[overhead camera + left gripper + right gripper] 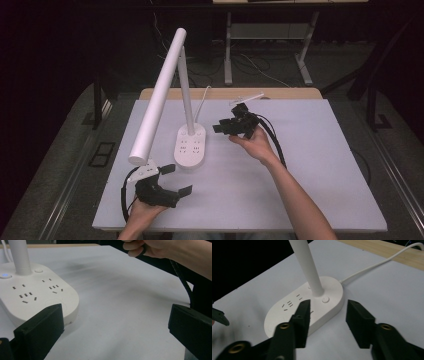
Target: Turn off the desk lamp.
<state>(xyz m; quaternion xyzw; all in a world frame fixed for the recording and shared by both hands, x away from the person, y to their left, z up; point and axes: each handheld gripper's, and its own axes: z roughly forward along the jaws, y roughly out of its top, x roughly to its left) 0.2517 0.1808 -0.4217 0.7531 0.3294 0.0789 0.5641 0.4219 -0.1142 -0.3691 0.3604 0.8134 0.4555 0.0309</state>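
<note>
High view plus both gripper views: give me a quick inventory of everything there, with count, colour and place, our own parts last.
White desk lamp with socket base: one, white, left of table centre, head angled toward the near-left.
White power cord: one, white, from the lamp base to the far edge.
White table mat: one, white, covering the tabletop.
Wooden table edge: one, light wood, far side.
Left gripper: one, black, near-left, open, empty.
Right gripper: one, black, right of the lamp base, open, empty.

White desk lamp (170,85) w/ socket base (190,145) on white tabletop (300,170).
</note>
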